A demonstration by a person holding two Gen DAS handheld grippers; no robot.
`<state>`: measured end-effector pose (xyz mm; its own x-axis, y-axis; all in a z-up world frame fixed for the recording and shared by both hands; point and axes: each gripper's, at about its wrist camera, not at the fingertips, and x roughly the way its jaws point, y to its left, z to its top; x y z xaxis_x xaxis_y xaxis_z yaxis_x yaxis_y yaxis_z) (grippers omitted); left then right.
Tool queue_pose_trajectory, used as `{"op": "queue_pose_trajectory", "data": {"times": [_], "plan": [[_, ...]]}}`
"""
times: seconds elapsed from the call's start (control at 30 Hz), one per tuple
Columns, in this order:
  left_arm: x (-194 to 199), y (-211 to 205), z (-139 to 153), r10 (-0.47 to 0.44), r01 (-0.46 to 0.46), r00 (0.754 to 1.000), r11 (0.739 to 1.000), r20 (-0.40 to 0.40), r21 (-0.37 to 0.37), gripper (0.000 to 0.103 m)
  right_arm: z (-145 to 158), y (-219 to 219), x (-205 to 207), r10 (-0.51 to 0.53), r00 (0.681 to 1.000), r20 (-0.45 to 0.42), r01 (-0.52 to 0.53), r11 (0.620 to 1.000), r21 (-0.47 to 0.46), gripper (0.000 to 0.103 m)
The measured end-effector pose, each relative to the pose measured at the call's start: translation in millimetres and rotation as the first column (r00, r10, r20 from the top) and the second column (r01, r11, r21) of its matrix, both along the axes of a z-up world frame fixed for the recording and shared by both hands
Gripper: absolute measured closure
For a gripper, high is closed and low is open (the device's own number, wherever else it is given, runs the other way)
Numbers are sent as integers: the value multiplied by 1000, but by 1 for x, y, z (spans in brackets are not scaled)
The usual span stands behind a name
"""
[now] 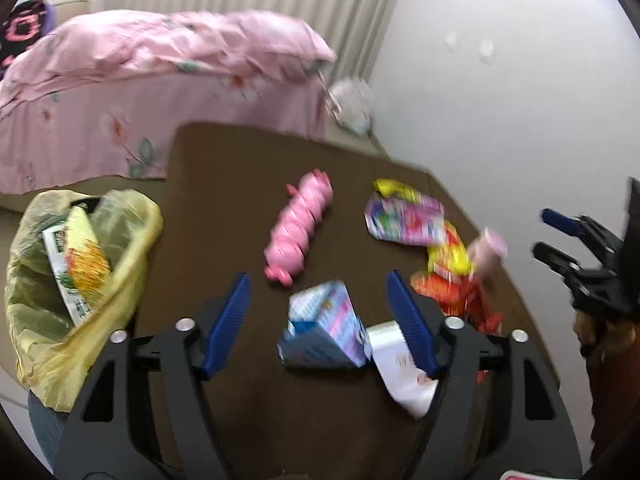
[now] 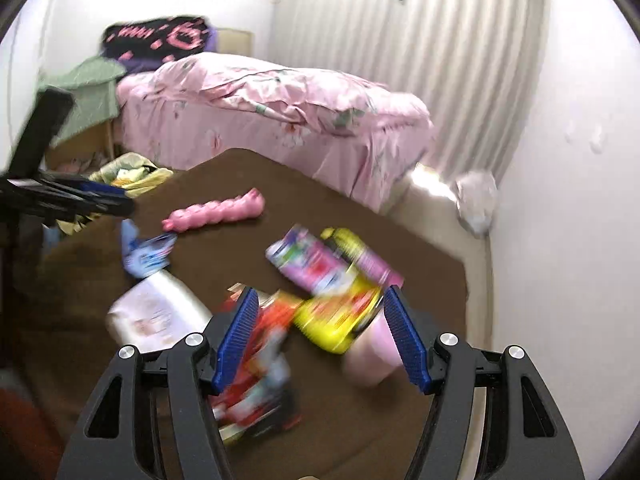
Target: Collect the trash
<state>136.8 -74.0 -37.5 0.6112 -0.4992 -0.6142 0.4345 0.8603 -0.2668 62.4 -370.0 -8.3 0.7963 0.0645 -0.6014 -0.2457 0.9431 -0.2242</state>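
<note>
- The left gripper (image 1: 318, 312), with black arms and blue ribbed pads, hangs over a dark brown table (image 1: 224, 184); its jaws stand wide apart and press on nothing.
- A small blue and white carton (image 1: 324, 324) lies on the table in the gap between these jaws, but the pads do not touch it.
- A white paper wrapper (image 1: 400, 372) lies just beside the carton, partly behind the right pad.
- A yellow plastic trash bag (image 1: 120, 248) stands open at the left edge of the table, with a green and yellow printed packet (image 1: 80, 268) inside.
- A pink segmented toy pig (image 1: 300, 228) lies in the middle of the table, apart from the trash.
- The right gripper (image 2: 318, 336) is also open, and nothing is squeezed between its pads.
- Below it lies a pile of trash: a red and orange wrapper (image 2: 260, 352), a yellow packet (image 2: 336, 316), a pink and purple packet (image 2: 316, 264) and a pale pink cup (image 2: 372, 352).
- Whether the right pad touches the cup, one cannot tell, because the view is blurred.
- A bed with a pink flowered cover (image 2: 272, 112) stands behind the table.
</note>
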Motion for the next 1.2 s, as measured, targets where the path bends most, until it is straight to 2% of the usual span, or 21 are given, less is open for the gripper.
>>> {"op": "queue_pose_trajectory", "data": {"times": [0.07, 0.2, 0.27, 0.37, 0.47, 0.53, 0.57, 0.6, 0.77, 0.87, 1.0, 1.07, 1.2], "plan": [[2, 8, 0, 27, -26, 1000, 999, 12, -26, 31, -2, -21, 35, 13, 998, -62, -14, 1000, -7, 41], [21, 18, -10, 108, -110, 993, 992, -45, -54, 31, -19, -49, 110, 75, 977, -199, -79, 997, -17, 42], [27, 21, -14, 125, -129, 990, 990, -63, -61, 31, -28, -50, 137, 121, 964, -235, -126, 992, -5, 43], [34, 21, -21, 140, -143, 987, 989, -73, -41, 31, -48, -48, 173, 160, 942, -295, -166, 986, 5, 43], [39, 21, -32, 114, -119, 988, 992, -106, -46, 30, -80, -51, 208, 161, 897, -411, -163, 986, 31, 44], [41, 21, -40, 103, -111, 986, 992, -132, -55, 26, -94, -53, 222, 157, 869, -469, -157, 987, 38, 57], [41, 21, -43, 105, -113, 984, 992, -143, -52, 25, -99, -55, 226, 153, 859, -489, -151, 988, 45, 69], [42, 20, -47, 109, -117, 982, 992, -154, -44, 25, -102, -56, 229, 136, 854, -502, -131, 990, 45, 76], [41, 20, -47, 88, -97, 986, 993, -142, -62, 24, -84, -55, 220, 95, 889, -447, -85, 995, 42, 86], [40, 19, -49, 70, -81, 987, 994, -146, -73, 24, -60, -60, 206, 35, 914, -405, 0, 996, 87, 87], [33, 20, -43, 48, -61, 989, 994, -138, -88, 19, -22, -44, 160, -12, 953, -301, 31, 998, 58, 87], [29, 23, -42, 39, -54, 988, 993, -147, -101, 15, -8, -35, 137, -14, 965, -261, 33, 997, 67, 87], [21, 27, -39, 24, -43, 986, 993, -167, -108, 15, 8, -11, 82, -14, 982, -191, 30, 996, 82, 87]]}}
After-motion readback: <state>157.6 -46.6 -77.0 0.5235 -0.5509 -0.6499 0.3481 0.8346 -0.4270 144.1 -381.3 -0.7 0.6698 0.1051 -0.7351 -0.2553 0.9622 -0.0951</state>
